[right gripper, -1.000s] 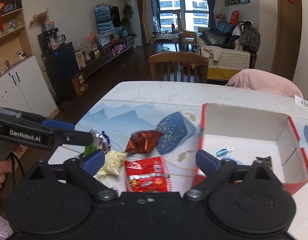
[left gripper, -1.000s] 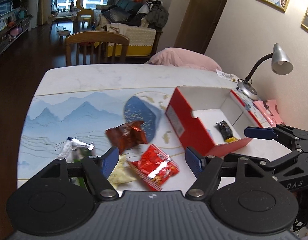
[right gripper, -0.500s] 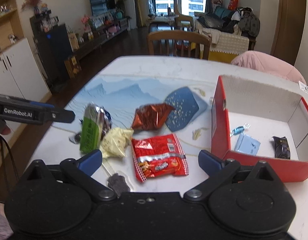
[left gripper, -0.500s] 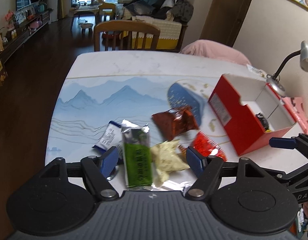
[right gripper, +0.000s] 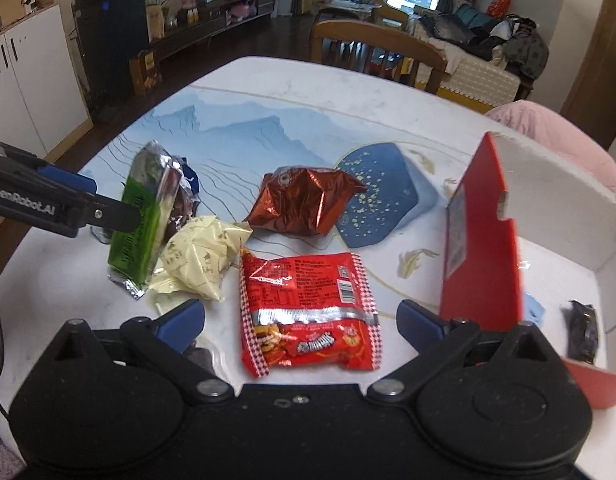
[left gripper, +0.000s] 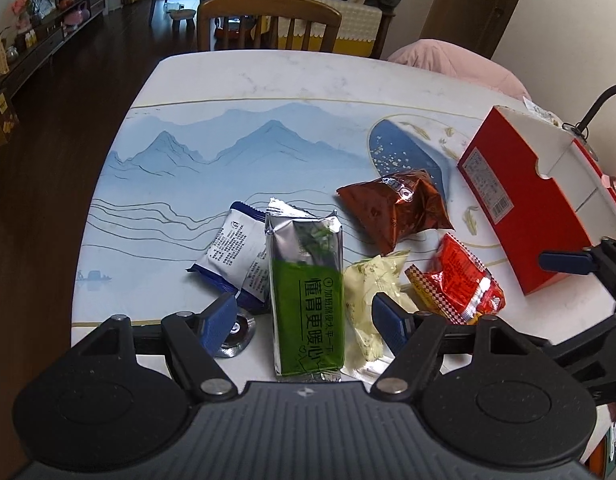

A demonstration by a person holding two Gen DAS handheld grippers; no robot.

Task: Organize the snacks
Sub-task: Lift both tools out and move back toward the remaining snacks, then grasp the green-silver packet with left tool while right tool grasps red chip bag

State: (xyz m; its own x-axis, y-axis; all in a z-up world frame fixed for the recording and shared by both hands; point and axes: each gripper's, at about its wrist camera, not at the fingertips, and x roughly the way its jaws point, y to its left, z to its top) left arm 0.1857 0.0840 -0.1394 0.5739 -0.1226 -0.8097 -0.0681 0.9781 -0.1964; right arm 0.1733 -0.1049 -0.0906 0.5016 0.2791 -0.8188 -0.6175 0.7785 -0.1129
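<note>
Table (left gripper: 268, 80): green packet (left gripper: 308, 296) between spread left claw (left gripper: 304, 320); right claw (right gripper: 300, 320) released.

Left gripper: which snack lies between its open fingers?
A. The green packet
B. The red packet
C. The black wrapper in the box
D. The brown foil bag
A: in the left wrist view the green packet runs lengthwise between the open fingers of the left gripper.

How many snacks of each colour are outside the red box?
Green-and-silver foil bar packet: 1
Blue-and-white plastic packet: 1
Pale yellow crinkly packet: 1
Shiny brown-red foil bag: 1
Red plastic packet: 1
Small round silvery-wrapped sweet: 1
Total: 6
</note>
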